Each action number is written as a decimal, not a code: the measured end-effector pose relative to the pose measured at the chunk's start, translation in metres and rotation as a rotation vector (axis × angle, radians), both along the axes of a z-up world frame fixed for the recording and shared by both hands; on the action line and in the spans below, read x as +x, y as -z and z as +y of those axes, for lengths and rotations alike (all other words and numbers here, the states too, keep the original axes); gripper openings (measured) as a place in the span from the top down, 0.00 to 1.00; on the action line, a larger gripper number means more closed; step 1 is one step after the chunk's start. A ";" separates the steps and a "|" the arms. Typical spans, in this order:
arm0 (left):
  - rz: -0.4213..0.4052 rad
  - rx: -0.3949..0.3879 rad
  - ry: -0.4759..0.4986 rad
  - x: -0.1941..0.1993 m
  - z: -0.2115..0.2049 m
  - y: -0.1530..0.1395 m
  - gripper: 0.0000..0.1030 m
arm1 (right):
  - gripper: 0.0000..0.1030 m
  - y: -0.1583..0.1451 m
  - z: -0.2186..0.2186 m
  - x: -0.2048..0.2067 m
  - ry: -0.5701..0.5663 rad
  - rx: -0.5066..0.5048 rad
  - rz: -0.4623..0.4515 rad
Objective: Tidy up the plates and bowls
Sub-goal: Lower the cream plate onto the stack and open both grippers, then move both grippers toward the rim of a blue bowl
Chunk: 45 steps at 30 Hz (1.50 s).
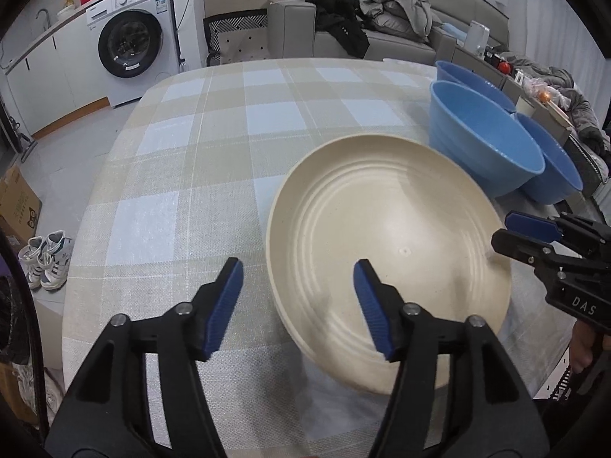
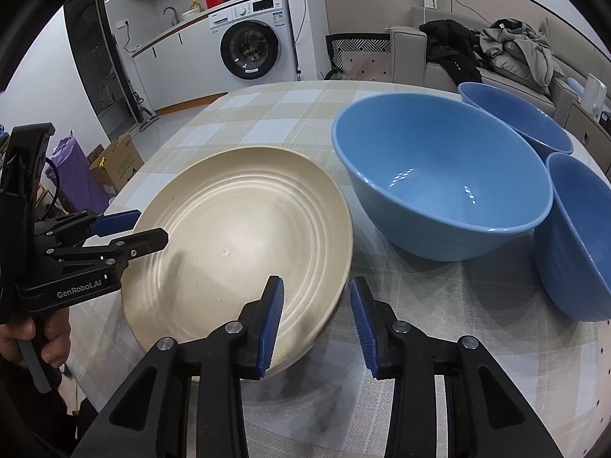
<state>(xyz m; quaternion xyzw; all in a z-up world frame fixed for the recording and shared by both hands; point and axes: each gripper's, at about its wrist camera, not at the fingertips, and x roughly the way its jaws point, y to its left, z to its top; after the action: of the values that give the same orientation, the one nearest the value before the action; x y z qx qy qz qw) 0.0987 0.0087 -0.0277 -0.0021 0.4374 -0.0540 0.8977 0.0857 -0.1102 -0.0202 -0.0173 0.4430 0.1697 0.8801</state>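
Checked cloth in beige and pale blue covers the bench (image 1: 183, 160), with a white washing machine (image 1: 130, 44) and a grey sofa (image 1: 385, 34) piled with clothes behind it.

On the cloth lies a cream plate (image 1: 385, 252) with ringed ridges; in the right wrist view more rims show under its near edge, so it looks like the top of a stack. Just beside it, on the far right side, stand three blue bowls: a big one (image 2: 443, 175) nearest the plate, another (image 2: 515, 118) behind it, and a third (image 2: 580, 229) to its right, its rim tipped toward the big one and close against it.

Both tools point steeply down at the bench. The left hand-held gripper (image 1: 298, 305) straddles the plate's left rim, one blue pad over the cloth and the other over the plate's inside. Its jaws stand wide apart, with the pads clear of the rim. In the right wrist view a hand (image 2: 42, 337) wraps its grip.

The right hand-held gripper (image 2: 317, 324) straddles the plate's near right rim, its left pad over the plate and its right pad over the cloth. Its gap is narrower, yet the pads do not press on the rim. From the left wrist view it reaches in from the right edge.
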 end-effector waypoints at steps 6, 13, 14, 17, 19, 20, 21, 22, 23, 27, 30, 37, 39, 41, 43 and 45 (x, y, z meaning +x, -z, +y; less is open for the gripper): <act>-0.023 -0.063 0.043 -0.008 -0.007 -0.014 0.22 | 0.38 -0.021 -0.009 -0.009 -0.006 0.073 -0.033; -0.072 -0.113 0.070 -0.018 -0.018 -0.033 0.01 | 0.19 -0.047 -0.021 -0.019 0.002 0.102 -0.091; -0.077 -0.113 0.075 -0.018 -0.021 -0.036 0.01 | 0.18 -0.051 -0.023 -0.020 0.005 0.103 -0.101; -0.091 -0.114 0.074 -0.017 -0.032 -0.049 0.01 | 0.11 -0.064 -0.035 -0.024 0.033 0.113 -0.130; -0.103 -0.113 0.087 -0.016 -0.041 -0.059 0.01 | 0.08 -0.073 -0.046 -0.028 0.053 0.123 -0.150; -0.113 -0.109 0.097 -0.016 -0.046 -0.065 0.01 | 0.08 -0.077 -0.051 -0.029 0.061 0.128 -0.159; -0.126 -0.104 0.105 -0.016 -0.051 -0.071 0.01 | 0.07 -0.081 -0.055 -0.031 0.068 0.132 -0.166; -0.138 -0.098 0.109 -0.016 -0.056 -0.078 0.01 | 0.07 -0.086 -0.061 -0.032 0.075 0.135 -0.172; -0.148 -0.091 0.113 -0.015 -0.062 -0.084 0.01 | 0.06 -0.091 -0.067 -0.034 0.086 0.136 -0.180; -0.172 -0.107 0.129 -0.009 -0.079 -0.106 0.01 | 0.04 -0.112 -0.093 -0.040 0.133 0.141 -0.226; -0.176 -0.135 0.142 -0.002 -0.091 -0.121 0.01 | 0.03 -0.127 -0.111 -0.044 0.156 0.154 -0.243; -0.195 -0.132 0.172 0.015 -0.122 -0.146 0.01 | 0.03 -0.159 -0.144 -0.051 0.200 0.128 -0.278; -0.199 -0.129 0.184 0.019 -0.130 -0.150 0.01 | 0.03 -0.168 -0.152 -0.052 0.218 0.115 -0.292; -0.205 -0.121 0.192 0.025 -0.138 -0.154 0.01 | 0.03 -0.176 -0.160 -0.052 0.233 0.106 -0.304; -0.205 -0.121 0.202 0.033 -0.146 -0.158 0.01 | 0.03 -0.181 -0.165 -0.048 0.241 0.099 -0.309; -0.203 -0.122 0.210 0.040 -0.151 -0.160 0.01 | 0.03 -0.186 -0.171 -0.045 0.252 0.088 -0.313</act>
<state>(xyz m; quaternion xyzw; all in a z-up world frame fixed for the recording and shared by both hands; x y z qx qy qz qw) 0.1385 -0.1423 0.1326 -0.0054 0.3380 -0.1739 0.9249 0.0407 -0.2816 0.1660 0.0507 0.2917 0.0727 0.9524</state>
